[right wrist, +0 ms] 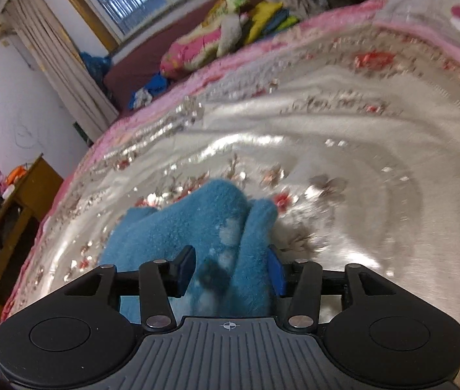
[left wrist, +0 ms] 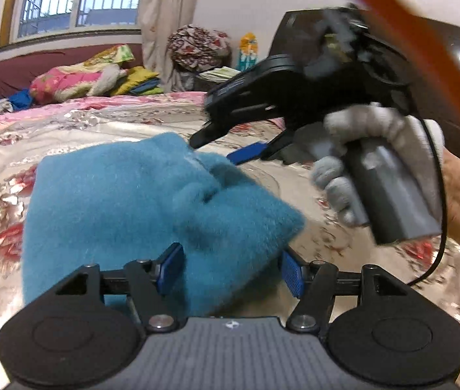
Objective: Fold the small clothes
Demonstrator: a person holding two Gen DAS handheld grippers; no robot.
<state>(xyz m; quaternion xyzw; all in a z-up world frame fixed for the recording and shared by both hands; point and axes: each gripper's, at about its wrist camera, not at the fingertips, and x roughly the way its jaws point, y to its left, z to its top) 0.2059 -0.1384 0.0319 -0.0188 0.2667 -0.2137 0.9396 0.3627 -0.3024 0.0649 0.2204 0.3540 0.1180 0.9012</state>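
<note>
A small fuzzy teal garment lies bunched on a shiny floral bedspread. My left gripper is open, its blue pads either side of the garment's near edge. My right gripper, held in a grey-gloved hand, is open above the garment's far edge in the left wrist view. In the right wrist view the garment fills the gap of my right gripper, whose jaws stand apart on either side of the cloth.
Folded bedding and clothes are piled by the window at the bed's far side. A dark headboard is at right. A wooden nightstand stands left of the bed. A black cable hangs from the right gripper.
</note>
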